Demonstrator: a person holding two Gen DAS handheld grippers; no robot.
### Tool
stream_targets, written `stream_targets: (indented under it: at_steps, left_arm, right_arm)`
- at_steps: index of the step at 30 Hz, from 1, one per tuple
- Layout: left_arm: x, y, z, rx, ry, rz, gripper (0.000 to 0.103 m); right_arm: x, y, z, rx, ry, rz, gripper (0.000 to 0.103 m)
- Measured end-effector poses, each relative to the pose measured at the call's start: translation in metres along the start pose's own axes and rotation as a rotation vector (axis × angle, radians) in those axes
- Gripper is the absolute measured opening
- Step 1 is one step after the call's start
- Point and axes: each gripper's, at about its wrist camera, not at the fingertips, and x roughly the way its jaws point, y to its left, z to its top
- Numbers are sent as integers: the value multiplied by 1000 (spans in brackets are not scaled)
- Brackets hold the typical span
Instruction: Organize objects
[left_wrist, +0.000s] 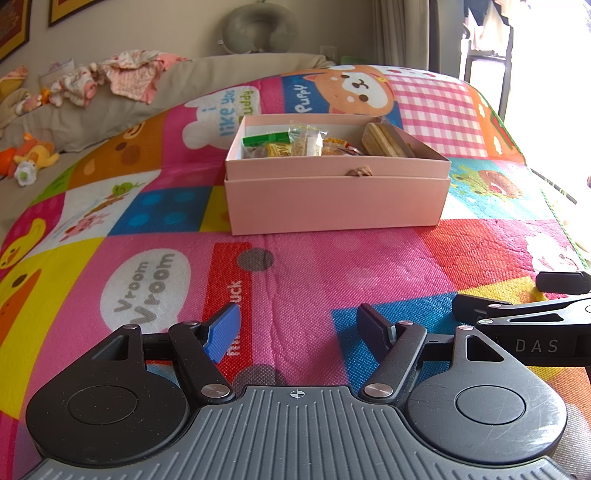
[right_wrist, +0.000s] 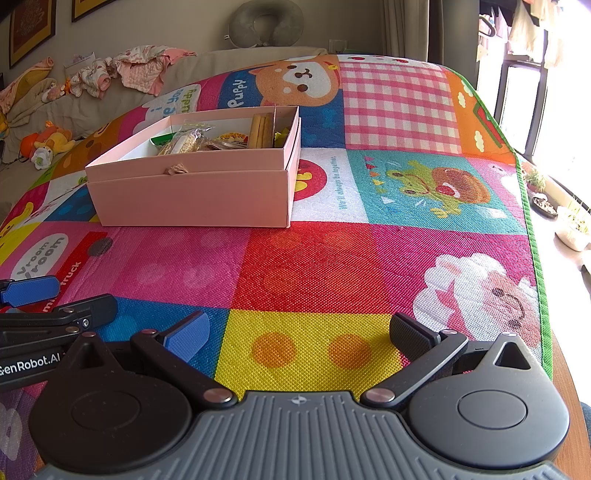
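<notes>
Cardboard box (left_wrist: 336, 199), pink, rectangular, on woven mat (left_wrist: 332, 266); crinkly packets (left_wrist: 303, 142), perhaps snacks; both jaws apart.

Black gripper (left_wrist: 299, 328) linkages, silver screws, one blue pad, ribbed grey base

A bright cartoon patchwork mat (right_wrist: 369, 266) covers the surface, edged in green on the window side. Behind it runs a beige sofa (left_wrist: 207, 74) strewn with pink floral clothes (left_wrist: 125, 74) and soft toys (left_wrist: 33, 155), a grey neck pillow (left_wrist: 258, 27) perched on its back. Framed pictures (right_wrist: 31, 27) hang on the pale wall. Strong daylight pours through the tall window (right_wrist: 546, 96), where laundry (right_wrist: 524, 26) hangs and potted plants (right_wrist: 543, 192) sit below
</notes>
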Motion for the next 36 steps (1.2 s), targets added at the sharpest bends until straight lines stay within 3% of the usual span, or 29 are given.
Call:
stream_targets:
  at_steps: [36]
  left_arm:
    - [0,1,0,-3,0,-4,76]
  right_arm:
    - [0,-1,0,0,1,-1,103]
